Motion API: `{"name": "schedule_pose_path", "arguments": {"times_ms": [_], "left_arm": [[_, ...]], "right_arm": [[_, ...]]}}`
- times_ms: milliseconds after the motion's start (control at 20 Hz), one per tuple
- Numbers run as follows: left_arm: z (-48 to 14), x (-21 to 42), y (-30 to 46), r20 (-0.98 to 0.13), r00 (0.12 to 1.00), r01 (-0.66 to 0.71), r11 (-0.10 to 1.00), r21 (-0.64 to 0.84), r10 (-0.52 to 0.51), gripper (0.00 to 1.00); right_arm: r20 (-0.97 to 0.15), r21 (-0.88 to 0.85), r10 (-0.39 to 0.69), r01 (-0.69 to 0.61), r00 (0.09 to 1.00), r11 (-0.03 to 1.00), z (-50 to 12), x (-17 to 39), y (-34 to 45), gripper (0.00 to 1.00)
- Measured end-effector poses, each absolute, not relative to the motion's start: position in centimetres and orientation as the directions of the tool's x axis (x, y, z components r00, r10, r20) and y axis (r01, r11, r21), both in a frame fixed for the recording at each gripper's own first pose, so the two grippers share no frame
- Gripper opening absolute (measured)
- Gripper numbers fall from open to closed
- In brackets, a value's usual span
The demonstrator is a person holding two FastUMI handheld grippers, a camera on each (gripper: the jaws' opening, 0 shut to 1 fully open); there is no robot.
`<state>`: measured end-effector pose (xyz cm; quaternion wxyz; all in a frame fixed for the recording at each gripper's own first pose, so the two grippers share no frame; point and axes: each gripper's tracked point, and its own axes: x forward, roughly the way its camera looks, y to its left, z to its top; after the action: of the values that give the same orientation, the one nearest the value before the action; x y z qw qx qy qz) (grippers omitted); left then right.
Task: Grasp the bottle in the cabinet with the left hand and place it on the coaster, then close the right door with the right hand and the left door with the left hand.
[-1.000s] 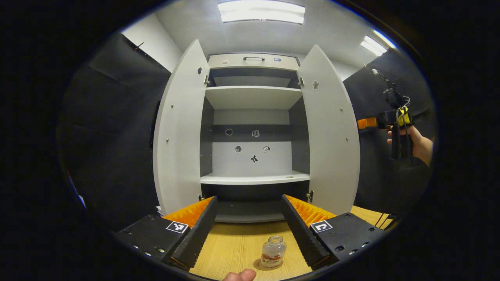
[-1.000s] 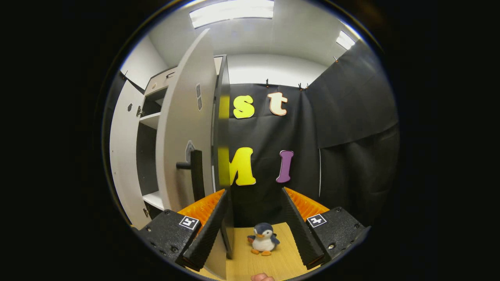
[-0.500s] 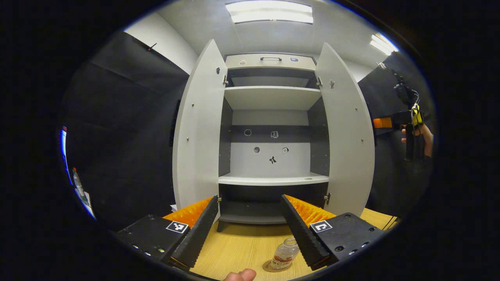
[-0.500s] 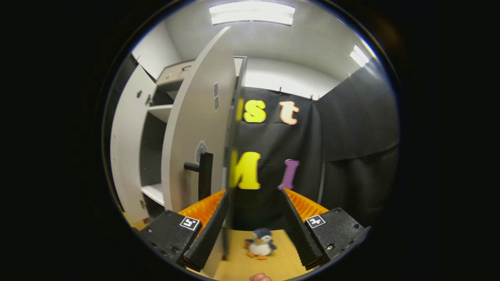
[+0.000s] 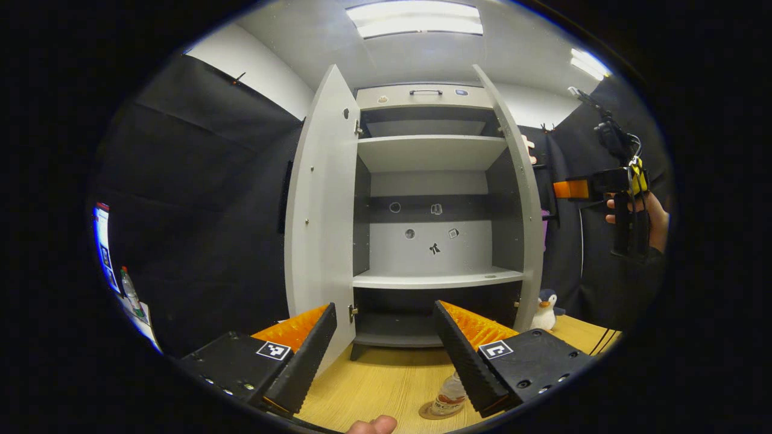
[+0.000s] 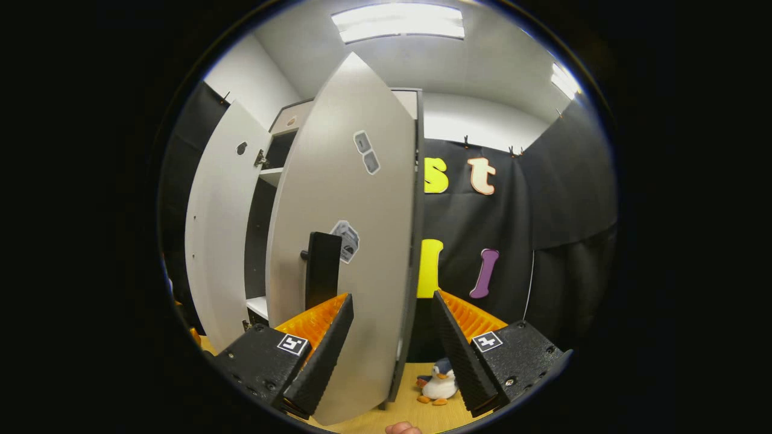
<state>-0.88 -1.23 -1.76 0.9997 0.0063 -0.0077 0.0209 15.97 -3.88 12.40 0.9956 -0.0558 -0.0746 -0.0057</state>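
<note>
If the spread-jawed right gripper (image 6: 389, 337) shoves too hard, the right door (image 6: 356, 241) could slam and rebound.

Black cloth walls (image 5: 199, 199), white ceiling, bright light panels (image 5: 416, 19)

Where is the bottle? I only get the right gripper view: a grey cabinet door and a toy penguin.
Observer: The left gripper view has it. The small clear bottle stands on a round brown coaster on the light wooden table, in front of the cabinet.
Operator: Is the other gripper holding it?
Observer: No. The left gripper is open and empty, and one of its fingers partly hides the bottle.
Operator: What carries my camera?
Observer: A person's hand holds the right gripper up beside the outer face of the grey right door, at about upper-shelf height.
</note>
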Motion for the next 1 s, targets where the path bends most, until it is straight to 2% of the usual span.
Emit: {"name": "schedule_pose_path", "arguments": {"times_ms": [200, 300, 400, 750, 850, 900, 950, 1000], "left_arm": [[-1.6, -1.2, -0.8, 0.008, 0.998, -0.054, 0.998, 0.027, 0.054, 0.97], [-1.2, -1.2, -0.8, 0.015, 0.998, -0.057, 0.998, 0.021, 0.057, 0.97], [-1.2, -1.2, -0.8, 0.011, 0.998, -0.06, 0.998, 0.007, 0.06, 0.97], [-1.3, -1.1, 0.0, -0.019, 0.997, -0.073, 0.995, -0.069, 0.072, 0.97], [-1.0, -1.0, -0.2, -0.012, 0.998, -0.068, 0.995, -0.069, 0.067, 0.9], [-0.9, -1.0, -0.2, -0.008, 0.998, -0.065, 0.996, -0.062, 0.065, 0.99], [-0.8, -0.9, -0.2, -0.003, 0.998, -0.062, 0.996, -0.056, 0.062, 0.95], [-0.6, -0.8, -0.3, 0.001, 0.998, -0.055, 0.997, -0.053, 0.055, 0.95]], "right_arm": [[0.137, -0.09, 0.034, -0.022, 0.99, 0.996, 11.9, 18.4, -0.9, 0.81], [0.14, -0.078, 0.049, -0.038, 0.989, 0.996, 12.3, 18.2, -0.7, 0.84], [0.152, -0.086, 0.052, -0.039, 0.987, 0.996, 12.6, 17.8, -0.3, 0.83], [0.19, -0.106, 0.017, 0.004, 0.982, 0.994, 10.3, 10.7, -1.0, 0.83], [0.176, -0.099, 0.018, -0.001, 0.984, 0.995, 8.4, 8.3, -0.7, 0.83], [0.169, -0.089, 0.015, 0.0, 0.986, 0.996, 7.6, 7.3, -0.8, 0.83], [0.162, -0.077, 0.013, -0.001, 0.987, 0.997, 6.6, 6.4, -0.7, 0.83], [0.159, -0.069, 0.02, -0.009, 0.987, 0.998, 5.7, 5.6, -0.4, 0.83]]}}
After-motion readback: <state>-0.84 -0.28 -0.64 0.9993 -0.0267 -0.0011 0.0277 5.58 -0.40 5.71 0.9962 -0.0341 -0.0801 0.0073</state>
